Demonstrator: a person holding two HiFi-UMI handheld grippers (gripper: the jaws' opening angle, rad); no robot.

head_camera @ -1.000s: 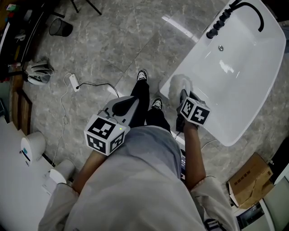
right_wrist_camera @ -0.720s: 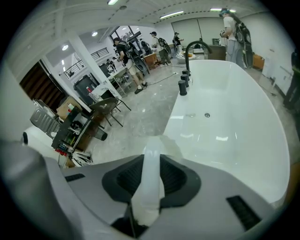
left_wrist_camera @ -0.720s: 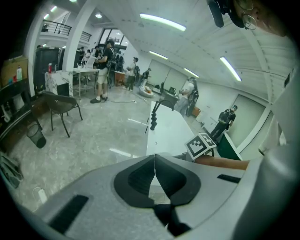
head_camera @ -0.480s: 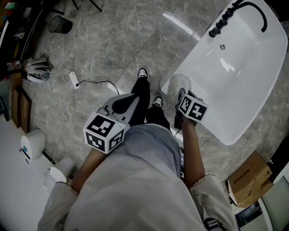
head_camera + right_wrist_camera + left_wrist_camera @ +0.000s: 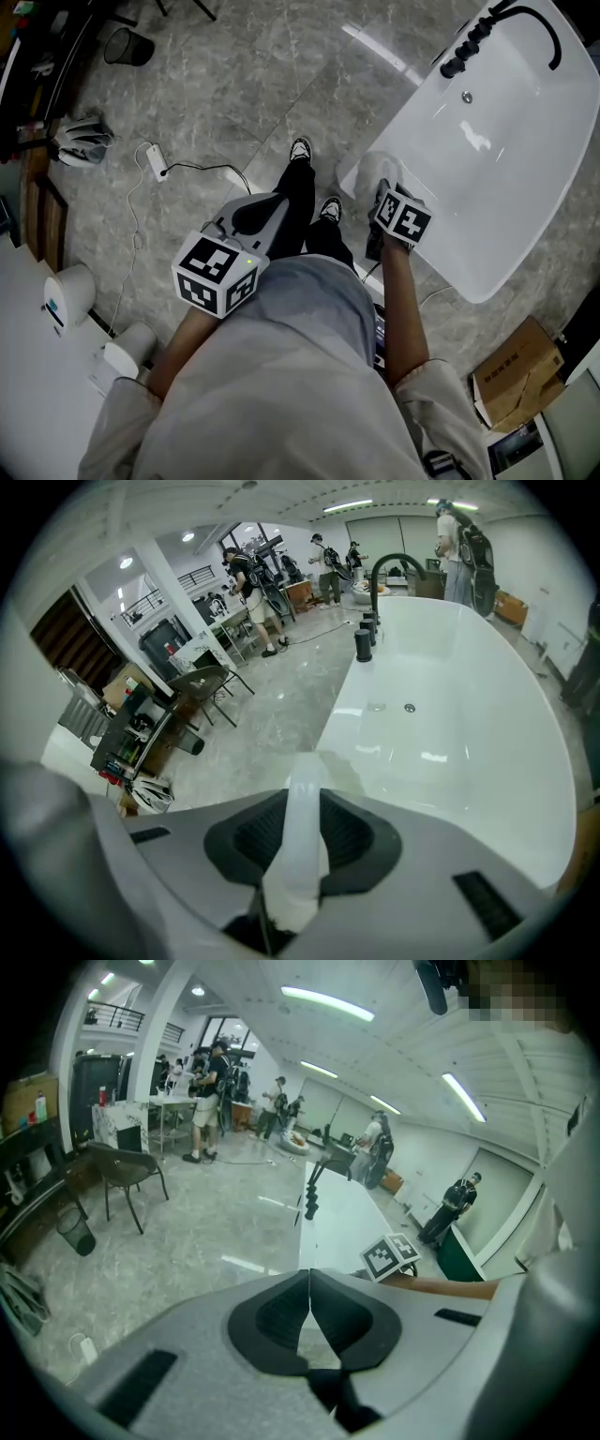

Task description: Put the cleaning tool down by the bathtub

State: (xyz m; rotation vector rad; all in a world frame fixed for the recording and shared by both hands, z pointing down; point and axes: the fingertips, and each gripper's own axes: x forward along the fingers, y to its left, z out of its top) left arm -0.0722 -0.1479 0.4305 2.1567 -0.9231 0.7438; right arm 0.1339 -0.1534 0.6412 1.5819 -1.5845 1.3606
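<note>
The white bathtub [image 5: 525, 178] fills the upper right of the head view, with a black faucet [image 5: 469, 42] at its far end. My right gripper [image 5: 382, 194] is over the tub's near left corner, shut on the cleaning tool. The tool's pale translucent handle [image 5: 305, 832] stands between the dark pads. Its fluffy whitish head [image 5: 379, 171] hangs by the tub's rim [image 5: 342, 733]. My left gripper [image 5: 267, 208] is held above the person's legs, shut with nothing in it; its pads [image 5: 281, 1312] meet in the left gripper view.
Grey marble floor lies around the tub. A power strip with a cable [image 5: 155, 161] is on the floor at left, with a black waste bin [image 5: 127, 45] beyond it. A cardboard box [image 5: 520, 370] sits at lower right. A chair [image 5: 122, 1171] and several people stand farther off.
My right gripper with the tool has shifted slightly up and toward the tub's corner. The left gripper has hardly moved.
</note>
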